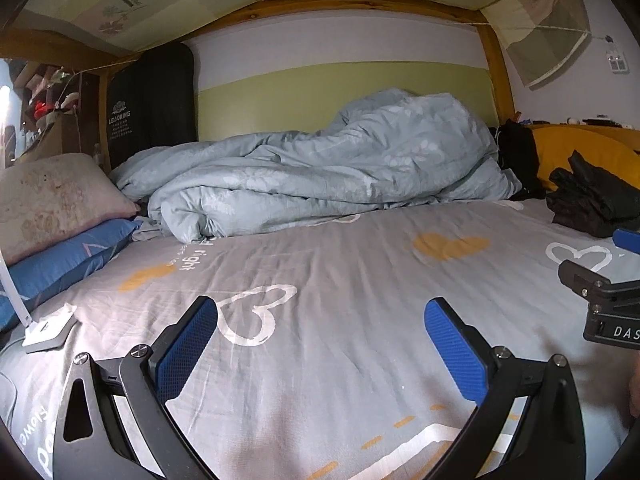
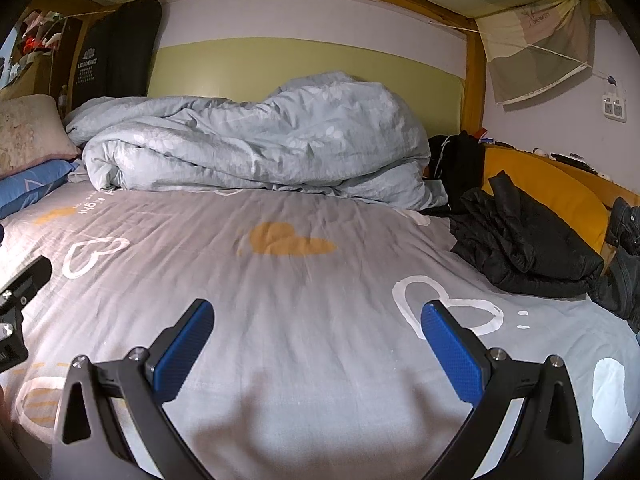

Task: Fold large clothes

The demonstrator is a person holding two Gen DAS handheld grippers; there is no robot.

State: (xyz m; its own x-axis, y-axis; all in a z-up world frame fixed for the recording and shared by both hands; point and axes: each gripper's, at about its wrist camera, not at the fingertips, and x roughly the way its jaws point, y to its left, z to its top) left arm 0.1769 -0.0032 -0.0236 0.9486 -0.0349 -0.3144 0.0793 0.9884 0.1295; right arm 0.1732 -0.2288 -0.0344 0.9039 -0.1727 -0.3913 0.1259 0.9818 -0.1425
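Presently both sets of fingers, left gripper [image 1: 320, 360] and right gripper [image 2: 318, 356], stand spread and empty over the bed [image 2: 280, 300]. Jacket [image 2: 524, 244], apparently padded, lies bunched far right; grasp its shoulders first.

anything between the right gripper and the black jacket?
Nothing visible. The right hand-held gripper, open and empty, hangs over bare grey sheet; the black jacket lies ahead to its right, with only sheet between them. The blue duvet sits further back.
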